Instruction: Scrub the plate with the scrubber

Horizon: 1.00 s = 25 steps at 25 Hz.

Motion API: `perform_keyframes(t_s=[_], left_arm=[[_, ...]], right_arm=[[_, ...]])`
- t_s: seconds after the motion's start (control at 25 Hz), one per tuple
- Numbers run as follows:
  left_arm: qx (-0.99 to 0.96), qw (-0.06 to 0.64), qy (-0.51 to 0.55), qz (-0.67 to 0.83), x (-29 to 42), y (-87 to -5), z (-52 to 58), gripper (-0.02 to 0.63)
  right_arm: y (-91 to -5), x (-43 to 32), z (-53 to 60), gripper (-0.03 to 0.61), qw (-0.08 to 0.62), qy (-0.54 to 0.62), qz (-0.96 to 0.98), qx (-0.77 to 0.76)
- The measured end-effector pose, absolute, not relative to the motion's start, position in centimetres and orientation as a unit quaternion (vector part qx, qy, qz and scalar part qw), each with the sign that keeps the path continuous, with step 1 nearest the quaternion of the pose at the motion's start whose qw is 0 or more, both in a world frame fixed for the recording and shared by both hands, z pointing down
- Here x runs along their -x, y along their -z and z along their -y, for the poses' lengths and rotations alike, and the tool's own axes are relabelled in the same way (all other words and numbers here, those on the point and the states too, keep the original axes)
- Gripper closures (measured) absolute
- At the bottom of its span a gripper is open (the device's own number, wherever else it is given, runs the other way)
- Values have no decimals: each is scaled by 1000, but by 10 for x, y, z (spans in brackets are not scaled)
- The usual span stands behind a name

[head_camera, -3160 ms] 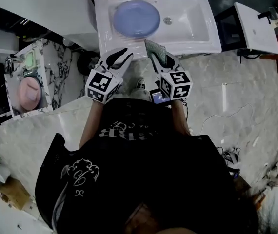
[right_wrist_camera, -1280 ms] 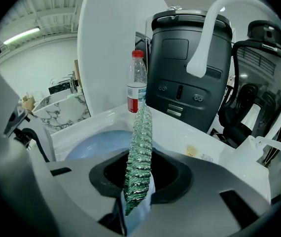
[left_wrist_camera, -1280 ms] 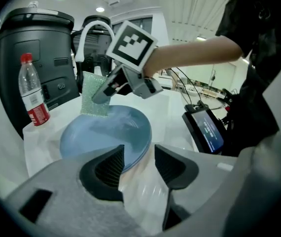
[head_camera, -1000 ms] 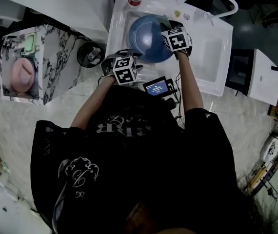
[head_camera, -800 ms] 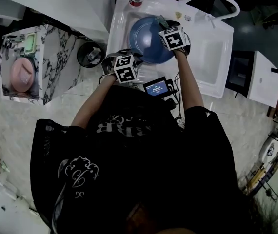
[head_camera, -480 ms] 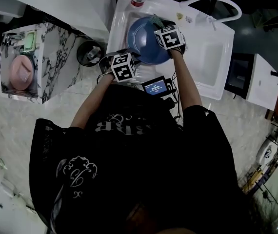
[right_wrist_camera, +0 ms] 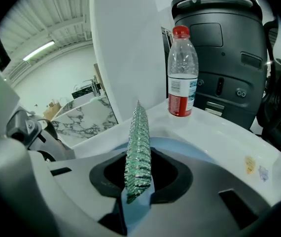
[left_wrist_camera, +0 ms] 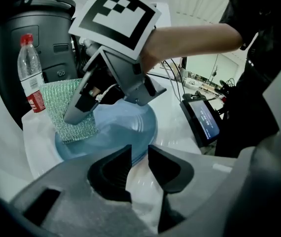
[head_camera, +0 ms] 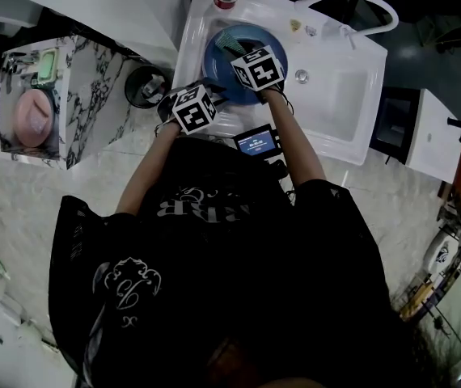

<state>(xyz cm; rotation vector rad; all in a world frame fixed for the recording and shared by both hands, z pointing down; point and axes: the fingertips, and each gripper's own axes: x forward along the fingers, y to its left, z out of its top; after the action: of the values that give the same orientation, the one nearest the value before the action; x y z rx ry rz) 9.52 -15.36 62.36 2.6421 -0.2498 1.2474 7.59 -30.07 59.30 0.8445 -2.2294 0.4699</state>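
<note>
Swept over from the right, the scrubber (head_camera: pixel 227 39) in my right gripper (head_camera: pixel 238 51) now works the far left of the plate (head_camera: pixel 213 60) in the head view, hard by the sink (head_camera: pixel 336 95) wall. Left gripper view: my left gripper (left_wrist_camera: pixel 139 159) pinches the near rim with narrow fingers, steadying it. Right gripper view: fingers clamp the scrubber edge-on; free room lies rightward.

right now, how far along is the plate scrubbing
Done: scrubber clamped in the right gripper and set on the plate; left gripper pinches the plate's near rim. In hand: the scrubbing itself. Left: probably most of the face; scrubber sits near its far edge.
</note>
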Motion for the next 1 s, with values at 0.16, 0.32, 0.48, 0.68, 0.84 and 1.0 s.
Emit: perform_keyframes(t_s=[0.16, 0.32, 0.48, 0.68, 0.84, 1.0], left_arm=[[-898, 88, -424, 74, -93, -619, 145, 509], [-899, 89, -425, 60, -90, -617, 129, 509], [-897, 88, -428, 59, -89, -617, 123, 509], [-899, 84, -426, 65, -93, -614, 126, 509], [-902, 80, -417, 86, -91, -608, 133, 509], [-902, 84, -411, 104, -88, -607, 139, 509]], right_arm=[[-592, -65, 274, 489, 325, -224, 873, -288], [-593, -66, 245, 489, 309, -270, 875, -256], [-593, -71, 224, 489, 312, -284, 877, -230], [-590, -79, 225, 489, 332, -247, 882, -224], [-579, -103, 255, 489, 347, -186, 881, -262], [-570, -137, 293, 489, 358, -141, 868, -315]])
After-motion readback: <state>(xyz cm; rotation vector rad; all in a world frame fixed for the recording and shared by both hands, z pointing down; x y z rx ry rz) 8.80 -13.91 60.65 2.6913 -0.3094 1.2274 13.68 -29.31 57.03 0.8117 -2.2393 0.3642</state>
